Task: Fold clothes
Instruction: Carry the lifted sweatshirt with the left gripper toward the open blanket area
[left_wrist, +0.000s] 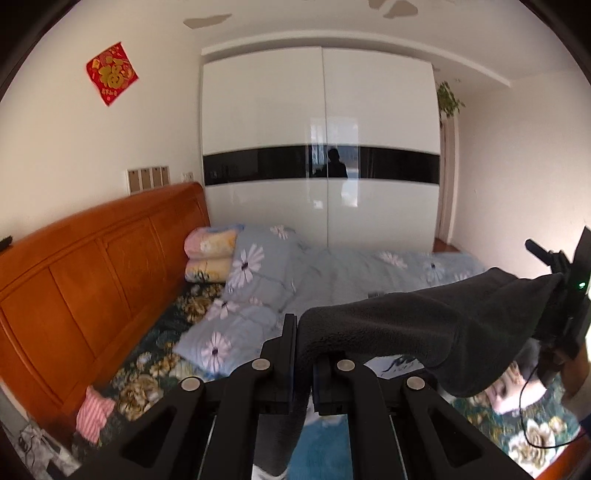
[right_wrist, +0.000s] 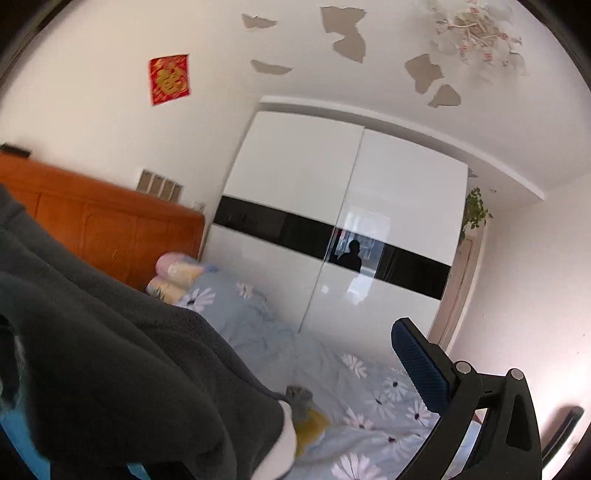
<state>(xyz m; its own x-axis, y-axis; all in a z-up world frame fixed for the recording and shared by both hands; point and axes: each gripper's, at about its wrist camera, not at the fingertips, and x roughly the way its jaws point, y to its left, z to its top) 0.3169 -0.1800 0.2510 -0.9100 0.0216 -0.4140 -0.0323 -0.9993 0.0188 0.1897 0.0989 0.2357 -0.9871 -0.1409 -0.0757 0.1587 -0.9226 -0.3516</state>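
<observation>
**Dark fleece held up over the bed**

The left gripper (left_wrist: 303, 354) is clamped tight on a dark grey fleece garment (left_wrist: 413, 328), which stretches above the blue daisy-print quilt (left_wrist: 332, 273) towards the right gripper (right_wrist: 332, 424). There the fleece covers one finger; only the blue-padded finger (right_wrist: 421, 369) shows, so its grip cannot be judged. The garment's lower part is cut off
</observation>
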